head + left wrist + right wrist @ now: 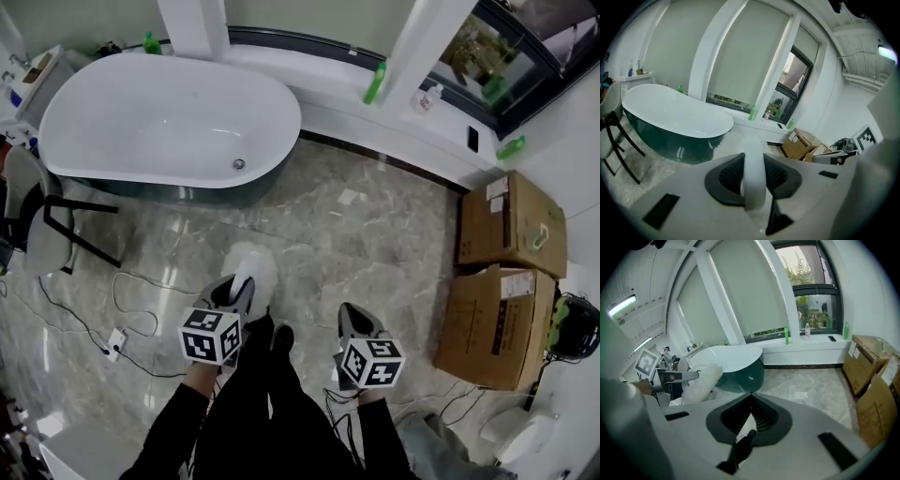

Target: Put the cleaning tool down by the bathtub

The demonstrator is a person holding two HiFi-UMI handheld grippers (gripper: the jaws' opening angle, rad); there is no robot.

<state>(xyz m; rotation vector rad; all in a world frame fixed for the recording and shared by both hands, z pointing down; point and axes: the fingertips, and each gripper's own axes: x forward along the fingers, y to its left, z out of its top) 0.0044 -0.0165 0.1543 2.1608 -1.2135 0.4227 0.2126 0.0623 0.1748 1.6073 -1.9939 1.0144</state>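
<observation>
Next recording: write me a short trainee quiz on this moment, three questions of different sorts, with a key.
1. True or false: the tool already lies on the floor beside the bathtub.
2. Which gripper holds the tool? A: left. B: right. C: neither.
3. How many cardboard boxes stand at the right of the head view?

Key
1. False: it is off the floor, its handle clamped in the left gripper.
2. A.
3. Two.
</observation>
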